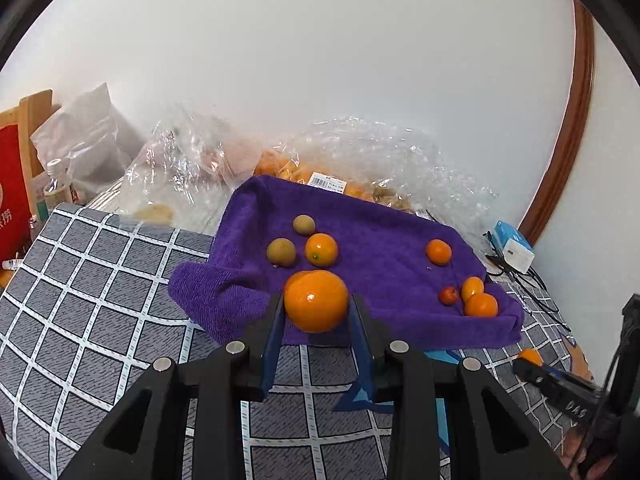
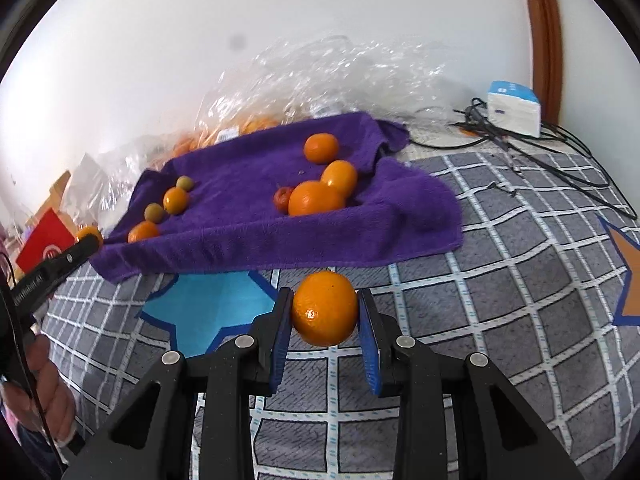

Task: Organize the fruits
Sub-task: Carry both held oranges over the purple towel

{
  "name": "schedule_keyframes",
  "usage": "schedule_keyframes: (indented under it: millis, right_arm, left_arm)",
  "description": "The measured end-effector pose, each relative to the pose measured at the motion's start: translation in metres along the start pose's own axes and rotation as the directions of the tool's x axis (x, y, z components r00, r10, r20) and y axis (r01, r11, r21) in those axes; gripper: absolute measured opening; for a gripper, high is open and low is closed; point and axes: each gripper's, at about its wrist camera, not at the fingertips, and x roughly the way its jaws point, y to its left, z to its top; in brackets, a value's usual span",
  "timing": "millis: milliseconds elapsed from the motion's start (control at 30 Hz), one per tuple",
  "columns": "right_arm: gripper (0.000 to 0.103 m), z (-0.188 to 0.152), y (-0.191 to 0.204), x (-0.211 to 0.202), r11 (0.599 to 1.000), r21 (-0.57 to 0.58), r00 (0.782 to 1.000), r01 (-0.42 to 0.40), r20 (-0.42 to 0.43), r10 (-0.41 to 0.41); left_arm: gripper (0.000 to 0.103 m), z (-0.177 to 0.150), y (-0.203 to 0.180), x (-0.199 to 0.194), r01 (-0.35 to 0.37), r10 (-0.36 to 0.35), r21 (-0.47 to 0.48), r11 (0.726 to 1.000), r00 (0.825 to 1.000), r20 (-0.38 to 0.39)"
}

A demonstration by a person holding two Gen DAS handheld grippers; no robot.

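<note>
A purple towel [image 1: 372,280] lies on the grey checked cloth [image 1: 100,280] and also shows in the right wrist view [image 2: 248,236]. Several oranges and two greenish-brown fruits [image 1: 281,252] lie on it, with a small red fruit [image 1: 449,295] near the right group. My left gripper [image 1: 316,306] is shut on an orange [image 1: 316,300] over the towel's near edge. My right gripper [image 2: 325,310] is shut on another orange [image 2: 325,308] above the checked cloth, in front of the towel.
Clear plastic bags [image 1: 360,152] with more fruit lie behind the towel against the white wall. A white-and-blue box [image 2: 514,108] and black cables [image 2: 540,148] sit at the right. A red box [image 1: 12,200] and a bottle [image 1: 56,184] stand at the left.
</note>
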Motion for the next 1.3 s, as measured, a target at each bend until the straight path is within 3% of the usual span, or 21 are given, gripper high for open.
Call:
schedule_keyframes:
  millis: [367,533,633,967,1300]
  right_arm:
    - [0.032,0.022,0.004,-0.025,0.997,-0.057,0.997,0.047,0.062,-0.043]
    - [0.032,0.03,0.001,-0.02,0.999,-0.029,0.999,0.025,0.048,-0.023]
    - [0.032,0.036,0.003,-0.018,0.999,-0.027,0.999,0.019,0.037,-0.018]
    - [0.032,0.067,0.011,0.003,0.998,-0.051,0.999,0.042,0.032,-0.04]
    - [0.032,0.099,0.022,0.04,0.993,-0.101,0.998,0.066,0.026,-0.063]
  left_arm:
    - [0.031,0.0,0.005,-0.002,-0.005,0.005,-0.027,1.0,1.0,0.007]
    - [0.031,0.007,0.007,-0.003,-0.042,0.042,-0.021,0.999,0.999,0.025]
    - [0.031,0.016,0.011,-0.001,-0.055,0.055,-0.03,0.998,0.998,-0.007]
    - [0.031,0.061,0.016,-0.003,-0.037,0.037,-0.007,0.999,0.999,-0.029]
    - [0.031,0.086,0.02,0.037,-0.019,0.017,-0.012,1.0,0.995,-0.1]
